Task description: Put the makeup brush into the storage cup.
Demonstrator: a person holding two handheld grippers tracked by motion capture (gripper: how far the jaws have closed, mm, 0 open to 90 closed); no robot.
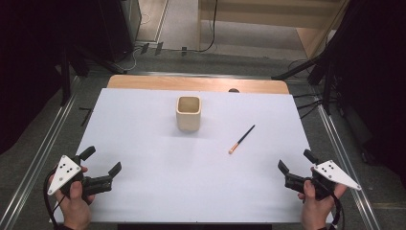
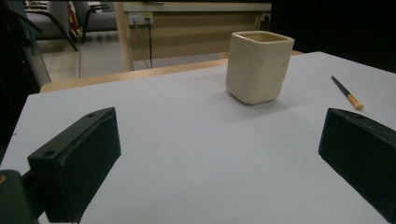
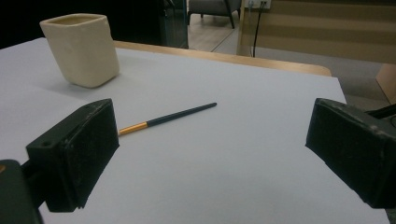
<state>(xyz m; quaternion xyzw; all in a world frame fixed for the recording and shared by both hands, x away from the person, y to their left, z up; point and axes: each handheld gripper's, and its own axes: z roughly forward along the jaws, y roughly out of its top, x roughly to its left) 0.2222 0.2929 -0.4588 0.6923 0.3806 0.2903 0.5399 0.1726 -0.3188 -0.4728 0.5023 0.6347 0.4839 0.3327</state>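
From the high view we see the desk [image 1: 143, 191] covered by a white sheet, with a cream square-sided cup [image 1: 188, 113] standing upright toward its far middle. A thin brush [image 1: 242, 139] lies flat to the right of the cup and nearer to us, well apart from it, its orange end pointing toward the near edge and its dark handle pointing away. Our left gripper [image 1: 102, 161] sits at the near left corner, held in a hand [image 1: 76, 201]; its fingers are spread wide with nothing between them. Our right gripper [image 1: 297, 160] sits at the near right corner in the other hand [image 1: 316, 203], its fingers likewise spread wide and empty. Both are well apart from the cup and the brush.

In the left gripper view, the two black fingers [image 2: 77, 163] stand far apart over bare white sheet. The cup [image 2: 258, 66] rises beyond them, and the brush [image 2: 346, 92] lies to its right.

In the right gripper view, the fingers [image 3: 74, 149] again stand wide apart, holding nothing. The brush [image 3: 168, 118] lies on the sheet just beyond the left finger, which covers its tip, and the cup [image 3: 83, 49] stands farther off at upper left.
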